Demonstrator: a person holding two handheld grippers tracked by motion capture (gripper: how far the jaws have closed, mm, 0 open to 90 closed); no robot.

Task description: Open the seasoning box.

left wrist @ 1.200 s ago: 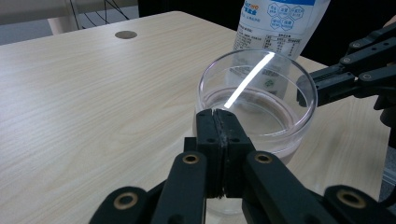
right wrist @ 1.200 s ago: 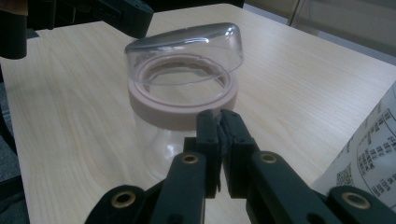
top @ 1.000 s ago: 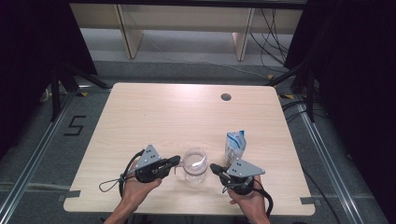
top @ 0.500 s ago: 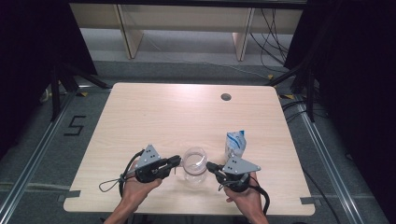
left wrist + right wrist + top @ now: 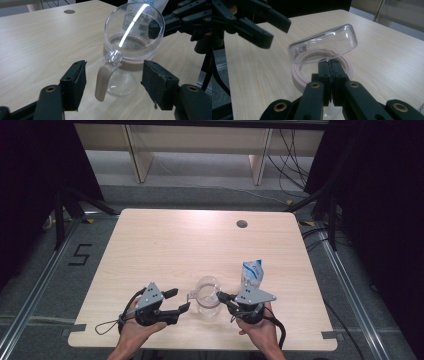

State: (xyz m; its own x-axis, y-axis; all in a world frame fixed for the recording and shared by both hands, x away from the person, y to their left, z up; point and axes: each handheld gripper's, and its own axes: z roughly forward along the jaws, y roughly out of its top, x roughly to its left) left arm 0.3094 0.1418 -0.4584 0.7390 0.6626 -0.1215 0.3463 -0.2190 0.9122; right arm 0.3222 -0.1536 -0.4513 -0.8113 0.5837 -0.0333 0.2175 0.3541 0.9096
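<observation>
jaws of the right gripper (image 5: 329, 65) are clenched tight on the edge of the clear lid (image 5: 324, 45), at bottom centre of the right gripper view, and the lid stands tilted up off the beige collar of the glass jug (image 5: 207, 292); the pinch on the rim looks meant to hinge the lid open so the mouth of the jug is free. the left gripper (image 5: 112, 86) has just been opening: its jaws stand wide apart at the bottom of the left gripper view with the jug's beige handle (image 5: 103, 78) between them but not touching either pad, so it is released, probably because the jug now rests steady on the table (image 5: 165, 245) and needs no bracing. in the high view the jug sits at lower centre of the frame, between the two hands, with the left gripper (image 5: 177, 302) just left of its handle and the right gripper (image 5: 222, 297) against its right side. a blue and white packet (image 5: 252, 272) stands upright just behind the right gripper, right of centre, close enough to be reached next; its contents may be intended for the opened jug, though that is only a guess.
</observation>
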